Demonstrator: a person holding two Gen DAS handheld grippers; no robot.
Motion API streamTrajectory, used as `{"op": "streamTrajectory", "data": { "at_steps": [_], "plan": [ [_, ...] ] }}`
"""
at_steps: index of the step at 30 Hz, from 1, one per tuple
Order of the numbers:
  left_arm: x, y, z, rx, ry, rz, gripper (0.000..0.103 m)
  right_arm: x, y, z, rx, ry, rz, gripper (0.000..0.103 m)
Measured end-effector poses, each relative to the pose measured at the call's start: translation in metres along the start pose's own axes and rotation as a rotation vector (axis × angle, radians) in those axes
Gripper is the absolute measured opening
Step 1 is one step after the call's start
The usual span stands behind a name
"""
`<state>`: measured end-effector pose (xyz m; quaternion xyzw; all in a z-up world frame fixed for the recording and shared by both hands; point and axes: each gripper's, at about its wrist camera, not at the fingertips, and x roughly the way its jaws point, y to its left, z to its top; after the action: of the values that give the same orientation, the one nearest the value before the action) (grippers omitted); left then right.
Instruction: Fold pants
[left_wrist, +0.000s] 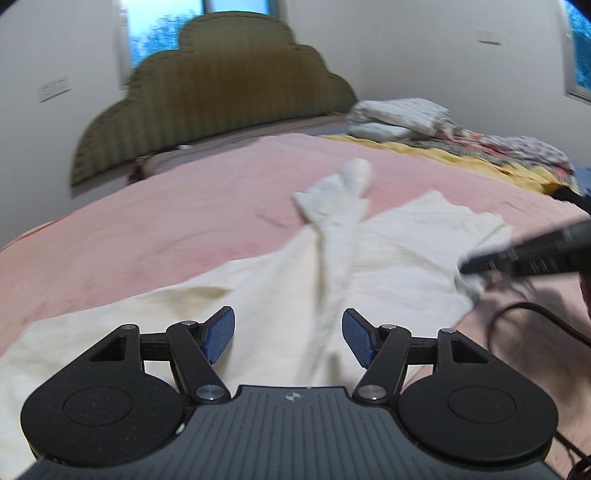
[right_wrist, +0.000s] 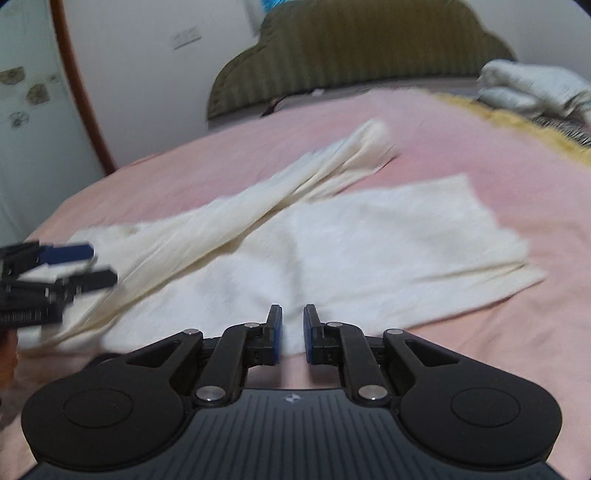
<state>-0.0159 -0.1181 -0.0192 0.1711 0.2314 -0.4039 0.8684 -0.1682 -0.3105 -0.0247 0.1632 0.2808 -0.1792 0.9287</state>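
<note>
Left gripper has its jaws spread wide, blue pads apart, nothing between them; it sits low over the near end of the cream pants, cloth running under and past both fingers. Right gripper has its jaws drawn in to a narrow gap, pads not touching; the near edge of the pants lies right at the fingertips, but cannot tell if any cloth is actually pinched, blur there. In the left view the right gripper comes in from the right edge, blurred, tips at a bunched corner of the fabric; grip not readable there either. In the right view the left gripper shows at the left edge, jaws parted around the pants' edge. Pants lie spread on the pink bedsheet: one leg flat and wide, the other twisted into a narrow bunched strip crossing over it toward the headboard. Olive scalloped headboard against the white wall. Pile of folded patterned bedding on a yellow blanket at the bed's far right. Black cable trails on the sheet at right.
</note>
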Motion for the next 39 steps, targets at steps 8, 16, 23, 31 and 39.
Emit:
{"op": "streamTrajectory", "data": {
  "at_steps": [8,16,23,31,39],
  "plan": [
    [0.022,-0.014,-0.012,0.013,0.03,-0.023,0.04,0.046,-0.059,0.035,0.119,-0.028,-0.067,0.017],
    [0.025,-0.016,-0.013,0.02,0.003,-0.039,0.014,0.107,-0.114,0.078,0.162,0.031,-0.177,0.016],
    [0.029,-0.015,-0.013,0.007,0.015,-0.083,0.022,0.082,-0.028,0.094,0.042,-0.084,-0.094,0.031],
    [0.032,-0.019,-0.014,0.011,0.033,-0.079,0.068,0.125,0.07,0.097,-0.217,-0.015,-0.081,0.075],
    [0.033,-0.012,-0.014,-0.023,0.042,-0.12,0.079,0.114,0.038,0.07,-0.265,-0.055,-0.422,0.101]
  ]
}}
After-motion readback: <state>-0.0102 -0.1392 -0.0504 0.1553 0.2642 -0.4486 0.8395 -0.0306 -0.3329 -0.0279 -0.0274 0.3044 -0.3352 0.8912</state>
